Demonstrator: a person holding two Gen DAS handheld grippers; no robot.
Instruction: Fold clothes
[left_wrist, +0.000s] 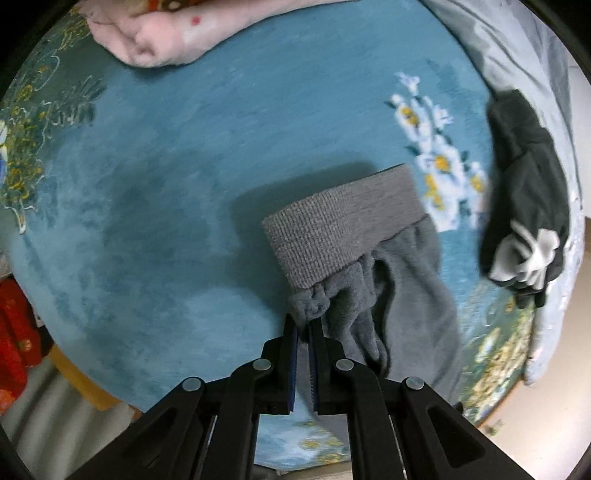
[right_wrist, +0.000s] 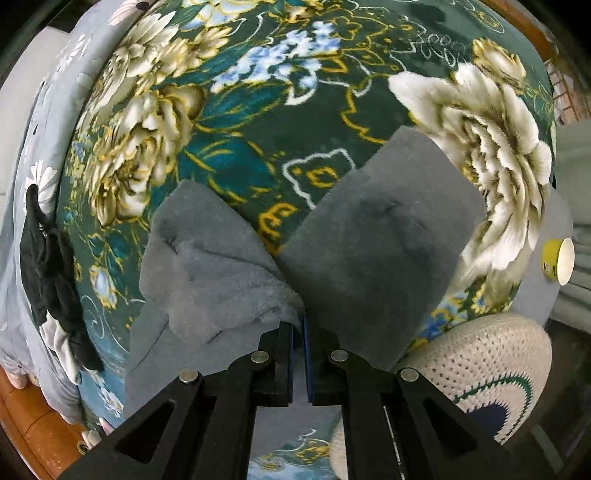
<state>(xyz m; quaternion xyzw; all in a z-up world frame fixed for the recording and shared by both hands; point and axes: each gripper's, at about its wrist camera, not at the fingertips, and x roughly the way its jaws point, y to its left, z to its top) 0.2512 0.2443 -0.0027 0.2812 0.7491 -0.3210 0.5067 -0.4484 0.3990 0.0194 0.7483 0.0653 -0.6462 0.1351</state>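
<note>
A grey fleece garment with a ribbed waistband (left_wrist: 343, 221) hangs above the teal floral blanket (left_wrist: 166, 177). My left gripper (left_wrist: 303, 326) is shut on the bunched fleece just below the band. In the right wrist view, the same grey garment (right_wrist: 380, 251) spreads as two flaps, left and right of the fingers. My right gripper (right_wrist: 298, 321) is shut on its edge where the flaps meet. The garment is held up between both grippers over the blanket (right_wrist: 258, 110).
A dark garment with a white print (left_wrist: 524, 206) lies at the right on a pale grey sheet (left_wrist: 517, 44). A pink cloth (left_wrist: 166, 33) lies at the far edge. A yellow paper cup (right_wrist: 557, 262) and a white crocheted cushion (right_wrist: 487, 373) sit right of the blanket.
</note>
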